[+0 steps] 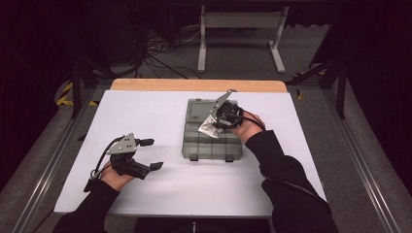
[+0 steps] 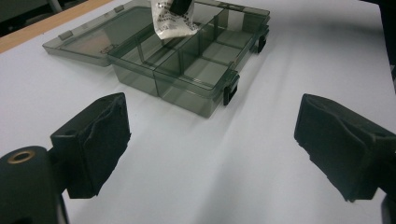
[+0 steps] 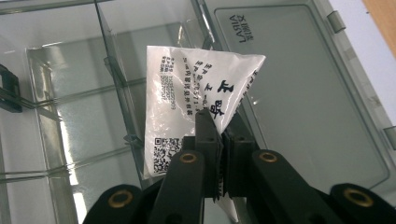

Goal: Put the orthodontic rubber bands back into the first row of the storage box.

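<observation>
A smoky clear plastic organiser box lies open mid-table, its lid folded flat away from me and its compartments bare. My right gripper hangs over the box, shut on a small white printed packet. In the right gripper view the packet is pinched at its edge just above a compartment next to the lid. My left gripper rests at the front left of the table, open, nothing between its pads. From it I see the box and the hanging packet.
The box sits on a white sheet with a wooden table edge at the back. Two black latches stick out on the box's front wall. Beyond the table stand a metal frame and floor cables.
</observation>
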`<action>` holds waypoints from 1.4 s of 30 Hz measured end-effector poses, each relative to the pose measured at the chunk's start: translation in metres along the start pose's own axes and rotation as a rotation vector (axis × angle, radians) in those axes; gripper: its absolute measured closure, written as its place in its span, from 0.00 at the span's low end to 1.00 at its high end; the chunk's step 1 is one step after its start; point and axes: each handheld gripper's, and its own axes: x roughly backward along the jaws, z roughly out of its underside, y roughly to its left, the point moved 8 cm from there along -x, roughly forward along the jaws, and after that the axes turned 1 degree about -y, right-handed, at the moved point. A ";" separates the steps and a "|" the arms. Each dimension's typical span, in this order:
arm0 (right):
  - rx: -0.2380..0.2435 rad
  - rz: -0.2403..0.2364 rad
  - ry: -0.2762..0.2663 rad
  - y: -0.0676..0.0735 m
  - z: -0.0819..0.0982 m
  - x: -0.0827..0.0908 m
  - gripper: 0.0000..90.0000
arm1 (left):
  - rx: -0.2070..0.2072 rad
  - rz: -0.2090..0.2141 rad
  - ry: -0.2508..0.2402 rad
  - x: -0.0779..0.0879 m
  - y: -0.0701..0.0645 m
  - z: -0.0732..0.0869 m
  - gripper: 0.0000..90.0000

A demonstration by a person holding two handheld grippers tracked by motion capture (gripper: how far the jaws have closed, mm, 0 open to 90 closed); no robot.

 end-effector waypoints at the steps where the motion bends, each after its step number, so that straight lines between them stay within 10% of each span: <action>1: 0.000 -0.004 0.000 0.001 0.000 -0.002 0.96 | 0.000 -0.001 0.000 0.000 0.000 0.000 0.12; 42: -0.049 -0.086 0.017 0.014 0.010 -0.037 0.86 | 0.004 0.002 0.001 0.000 -0.001 0.000 0.12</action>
